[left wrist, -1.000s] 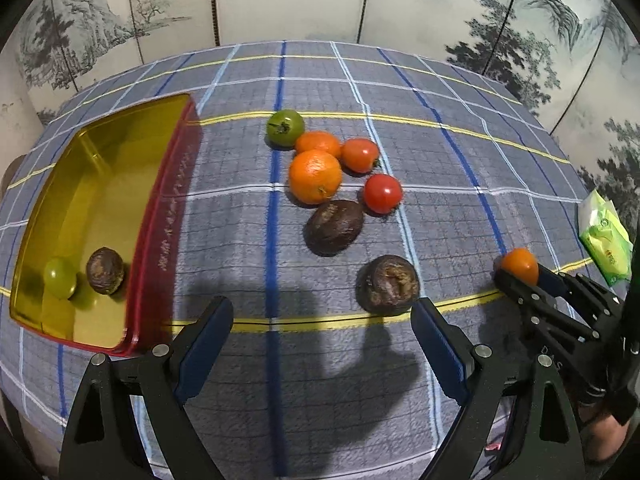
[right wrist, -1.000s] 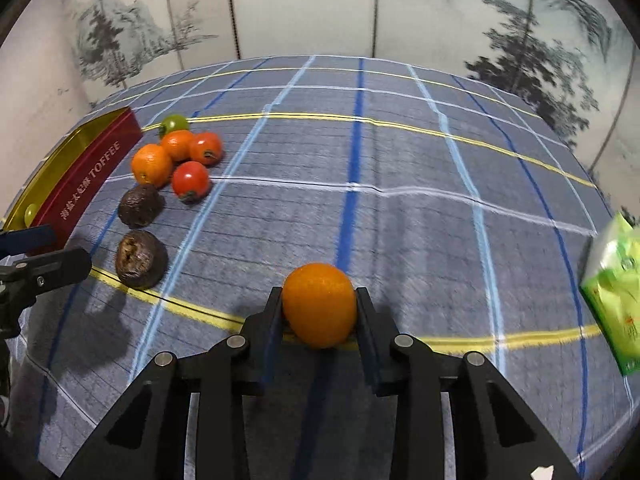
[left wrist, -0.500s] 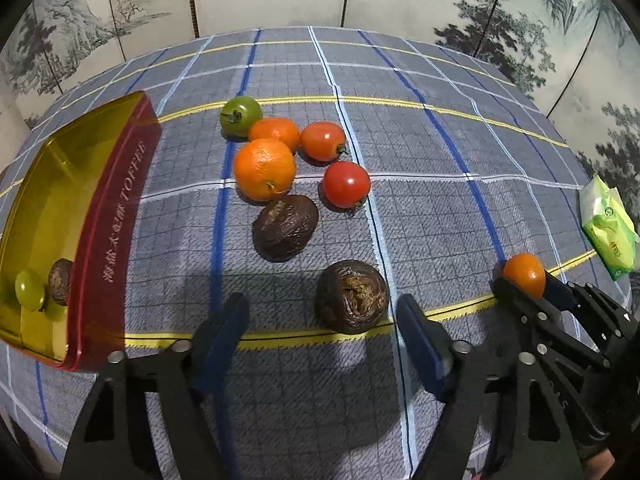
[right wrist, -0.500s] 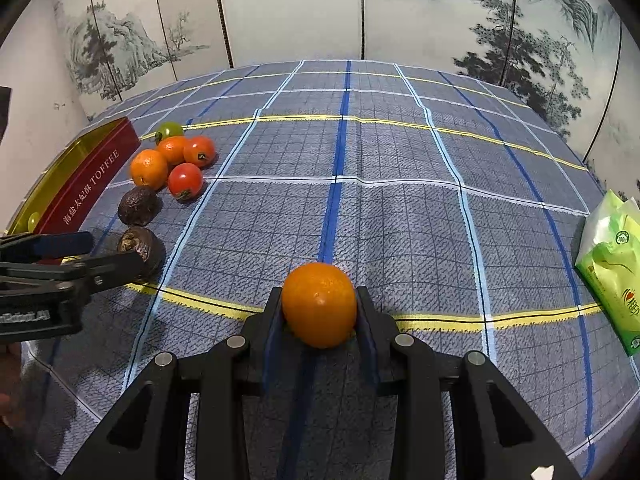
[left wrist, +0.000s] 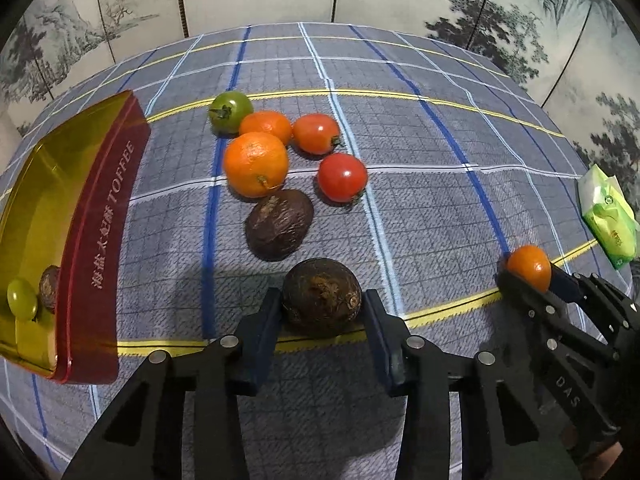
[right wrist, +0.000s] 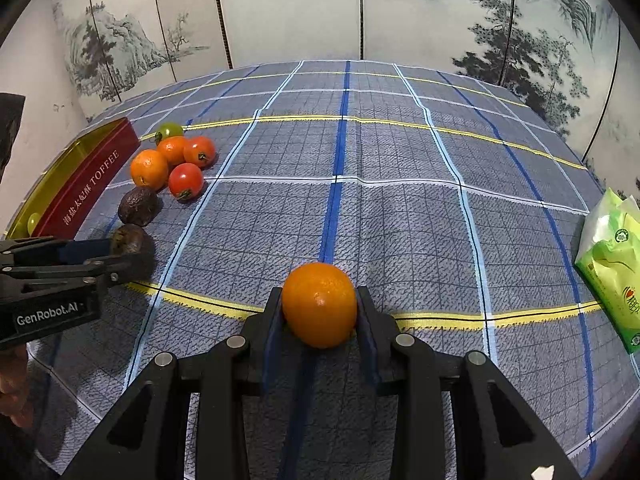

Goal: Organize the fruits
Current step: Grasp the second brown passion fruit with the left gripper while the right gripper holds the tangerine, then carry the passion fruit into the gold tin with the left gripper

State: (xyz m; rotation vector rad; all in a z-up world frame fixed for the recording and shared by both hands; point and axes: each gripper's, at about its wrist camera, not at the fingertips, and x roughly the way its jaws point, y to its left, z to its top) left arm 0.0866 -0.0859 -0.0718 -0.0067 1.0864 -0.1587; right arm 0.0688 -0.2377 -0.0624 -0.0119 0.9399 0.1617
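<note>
My left gripper (left wrist: 322,308) is shut on a dark wrinkled brown fruit (left wrist: 321,296) that rests on the checked cloth. My right gripper (right wrist: 319,308) is shut on an orange (right wrist: 319,304); it shows at the right of the left wrist view (left wrist: 528,268). A second brown fruit (left wrist: 279,224), a big orange (left wrist: 256,163), a smaller orange (left wrist: 266,126), two red tomatoes (left wrist: 342,177) (left wrist: 316,133) and a green tomato (left wrist: 231,111) lie beyond. The red and gold toffee tin (left wrist: 100,240) at left holds a green grape (left wrist: 22,298) and a brown fruit (left wrist: 49,288).
A green tissue pack (left wrist: 608,216) lies at the right edge of the table, also seen in the right wrist view (right wrist: 612,264). A painted folding screen (right wrist: 360,8) stands behind the table. The left gripper appears at the left of the right wrist view (right wrist: 120,256).
My left gripper moved forward and closed its fingers on the near brown fruit. The right gripper kept holding the orange, almost still.
</note>
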